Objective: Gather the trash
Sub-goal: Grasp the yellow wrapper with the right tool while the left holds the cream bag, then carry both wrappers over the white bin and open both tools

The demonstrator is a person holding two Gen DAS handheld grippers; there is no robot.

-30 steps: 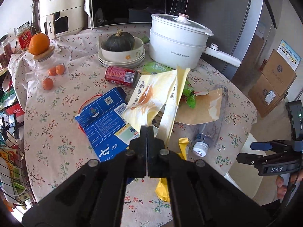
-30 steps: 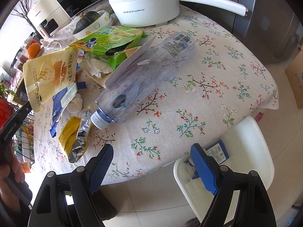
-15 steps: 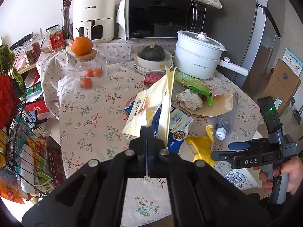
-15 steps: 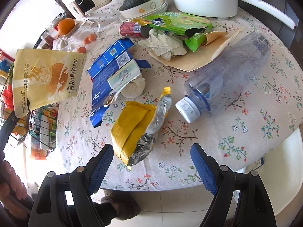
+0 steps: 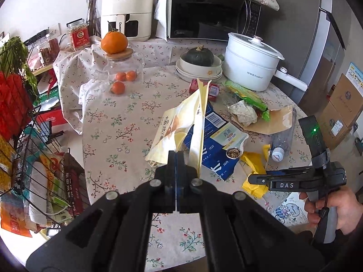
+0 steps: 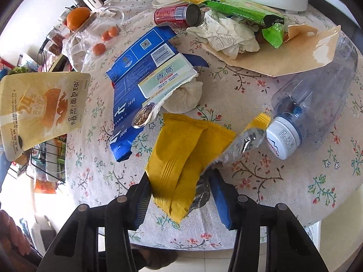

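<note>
My left gripper (image 5: 176,158) is shut on a pale yellow snack pouch (image 5: 181,122) and holds it up above the table; the pouch also shows in the right wrist view (image 6: 43,106). My right gripper (image 6: 179,195) is open, its jaws on either side of a yellow foil wrapper (image 6: 188,156) that lies on the floral tablecloth (image 6: 261,176). Around it lie a flattened blue carton (image 6: 145,77), a clear plastic bottle (image 6: 317,104), a red can (image 6: 177,14), a green packet (image 6: 238,6), crumpled paper (image 6: 226,36) and brown card (image 6: 304,52).
A white pot (image 5: 251,68), a bowl with a squash (image 5: 199,61), a glass jar with oranges (image 5: 122,72), a microwave (image 5: 211,11) and an air fryer (image 5: 126,9) stand at the back. A wire rack (image 5: 27,158) is left of the table. Boxes (image 5: 342,106) stand right.
My left gripper has pulled back and lifted the pouch off the table. My right gripper has moved in over the table edge so its open jaws now flank the yellow wrapper.
</note>
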